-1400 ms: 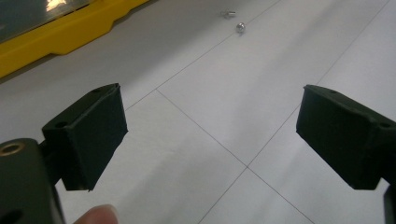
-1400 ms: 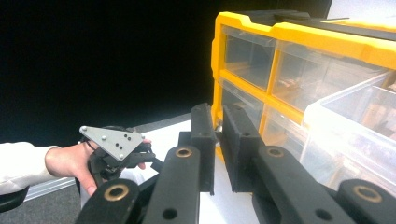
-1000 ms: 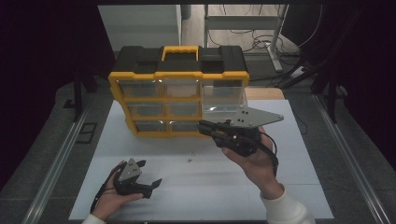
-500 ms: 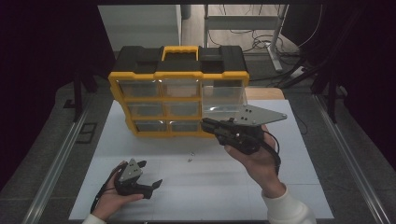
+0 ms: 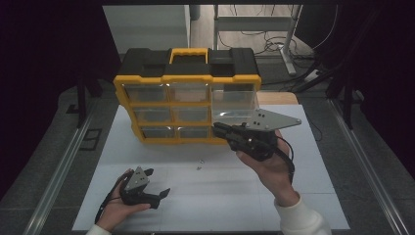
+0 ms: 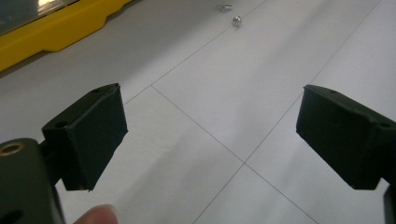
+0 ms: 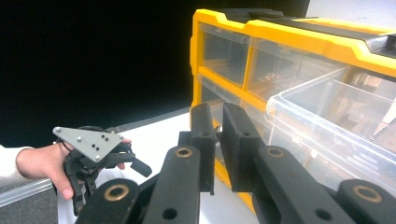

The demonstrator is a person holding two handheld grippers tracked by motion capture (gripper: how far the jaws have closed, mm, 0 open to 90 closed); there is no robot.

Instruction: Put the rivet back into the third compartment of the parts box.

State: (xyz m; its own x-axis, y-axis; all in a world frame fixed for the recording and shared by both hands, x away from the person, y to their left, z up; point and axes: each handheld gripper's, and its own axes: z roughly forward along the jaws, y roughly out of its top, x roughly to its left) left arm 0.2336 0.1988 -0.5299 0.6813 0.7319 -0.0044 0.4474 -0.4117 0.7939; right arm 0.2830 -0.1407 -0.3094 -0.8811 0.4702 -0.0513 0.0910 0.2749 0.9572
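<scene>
— Drawers? Which one stands open?
— The clear drawer (image 5: pixel 235 104) at the organizer's (image 5: pixel 188 105) upper right, frame centre, contents unclear. Right claw (image 5: pixel 219 129) nearly closed, empty, just below it; left claw (image 5: pixel 157 183) wide open, empty, lower left.

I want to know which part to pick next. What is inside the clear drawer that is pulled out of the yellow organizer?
The pulled-out clear drawer of the yellow organizer shows no clear contents; its glossy walls blur the bottom. The right gripper covers its lower front.
</scene>
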